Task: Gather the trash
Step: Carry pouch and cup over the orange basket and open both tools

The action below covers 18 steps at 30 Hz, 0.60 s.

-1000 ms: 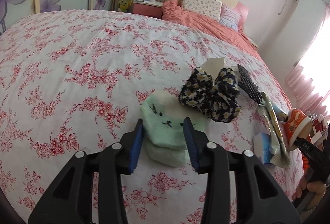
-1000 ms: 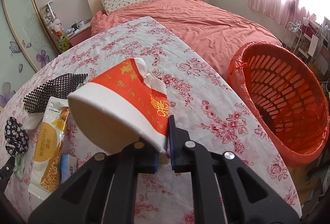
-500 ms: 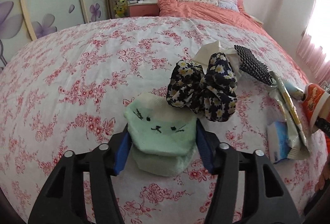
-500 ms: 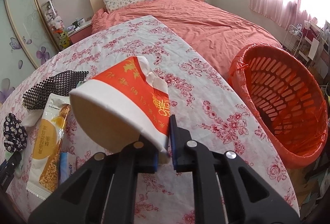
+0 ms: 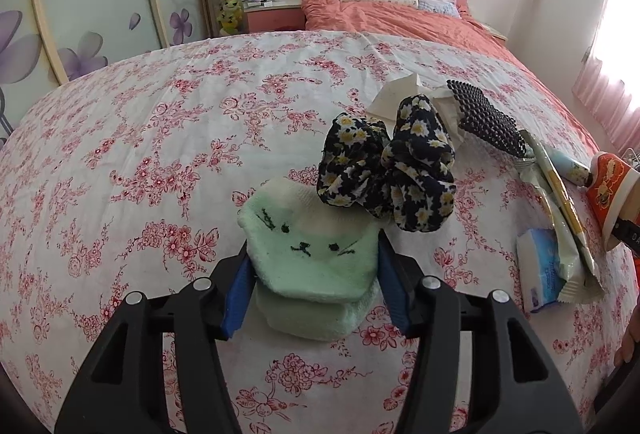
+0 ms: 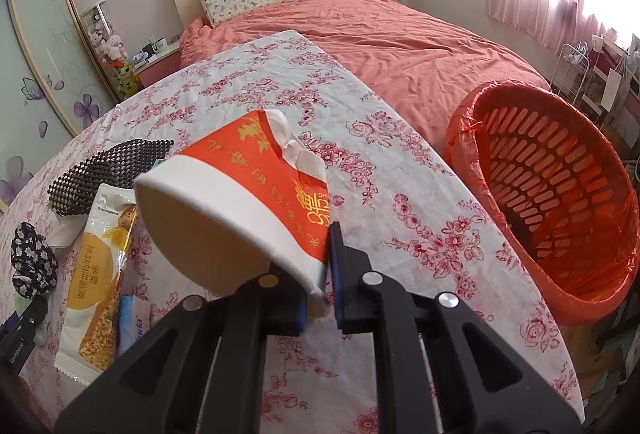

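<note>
- The right claw (image 6: pixel 320 288) pinches the rim of a crumpled red-and-white paper cup (image 6: pixel 248 210), one blue pad inside the mouth and the other outside against the wall; the cup is off the tabletop (image 6: pixel 400 234), tipped with its mouth toward the camera.
- The left claw (image 5: pixel 312 274) is spread, its blue pads flanking a folded mint-green sock (image 5: pixel 312 254) with a stitched cat face; the pads sit right at the sock's sides, and whether they press on it cannot be told (the sock lies flat on the cloth).
- Just beyond the sock lies a bunched black floral fabric piece (image 5: pixel 388 174), touching the sock's far edge.
- Behind that fabric are a crumpled white paper napkin (image 5: pixel 394 96) and a black mesh mat (image 5: pixel 484 118), side by side.
- A yellow-and-white snack wrapper (image 6: pixel 96 274) lies near the tabletop's right part in the left view, partly over a blue-and-white tissue pack (image 5: pixel 540 270).
- An orange slatted basket (image 6: pixel 560 202), lined with an orange bag, stands off the tabletop's right edge, in front of a bed (image 6: pixel 400 46) with a salmon cover.
- The tabletop wears a white cloth printed with red flowers.
</note>
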Motion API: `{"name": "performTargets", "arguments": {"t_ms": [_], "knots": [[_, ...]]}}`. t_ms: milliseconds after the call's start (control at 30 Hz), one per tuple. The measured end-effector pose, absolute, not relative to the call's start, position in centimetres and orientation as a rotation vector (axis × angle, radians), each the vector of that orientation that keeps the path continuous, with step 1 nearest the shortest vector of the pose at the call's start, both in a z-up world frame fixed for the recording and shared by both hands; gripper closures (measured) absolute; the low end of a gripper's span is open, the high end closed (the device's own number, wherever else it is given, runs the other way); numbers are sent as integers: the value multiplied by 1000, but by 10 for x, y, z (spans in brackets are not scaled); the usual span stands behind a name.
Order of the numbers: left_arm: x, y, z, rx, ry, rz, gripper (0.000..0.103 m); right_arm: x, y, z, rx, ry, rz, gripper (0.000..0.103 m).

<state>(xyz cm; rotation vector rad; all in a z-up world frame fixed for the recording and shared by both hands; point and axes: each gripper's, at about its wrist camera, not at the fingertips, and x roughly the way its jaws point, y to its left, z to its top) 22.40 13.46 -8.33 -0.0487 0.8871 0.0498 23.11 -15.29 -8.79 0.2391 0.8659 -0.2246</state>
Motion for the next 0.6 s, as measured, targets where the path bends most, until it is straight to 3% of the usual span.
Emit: {"name": "performTargets", "arguments": {"t_ms": [167, 233, 367, 600], "knots": [[223, 135, -83, -46, 887, 58, 50, 231, -153, -88, 247, 864, -221, 91], [222, 136, -82, -55, 876, 49, 73, 231, -151, -87, 229, 866, -223, 92], [219, 138, -78, -52, 869, 32, 91, 228, -148, -83, 183, 845, -203, 97], [209, 144, -60, -65, 822, 27, 93, 211, -144, -58, 187, 784, -167, 97]]}}
